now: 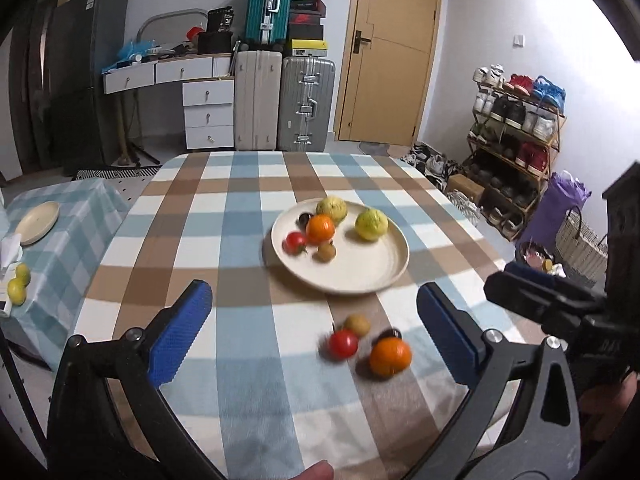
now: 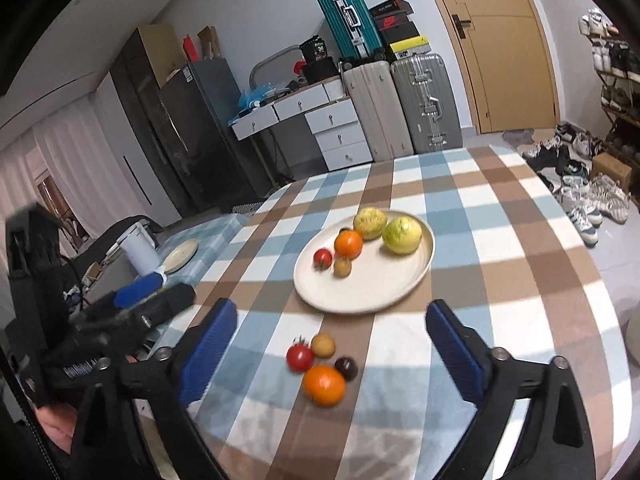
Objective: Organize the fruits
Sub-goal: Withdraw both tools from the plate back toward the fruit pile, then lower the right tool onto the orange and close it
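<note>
A cream plate (image 1: 372, 272) (image 2: 384, 288) on the checked table holds two yellow-green fruits (image 1: 371, 223), an orange, a tomato, a small brown fruit and a dark fruit. On the cloth nearer me lie a tomato (image 1: 343, 344) (image 2: 299, 358), an orange (image 1: 390, 356) (image 2: 324, 385), a small brown fruit (image 1: 357, 325) (image 2: 323, 345) and a dark fruit (image 1: 390, 334) (image 2: 346, 367). My left gripper (image 1: 314, 336) is open above the loose fruits. My right gripper (image 2: 332, 344) is open around them, holding nothing.
A side table at left bears a small plate (image 1: 38, 222) and two lemons (image 1: 18, 284). Suitcases, drawers, a door and a shoe rack (image 1: 516, 136) stand behind. The right gripper shows at the left wrist view's right edge (image 1: 552, 300).
</note>
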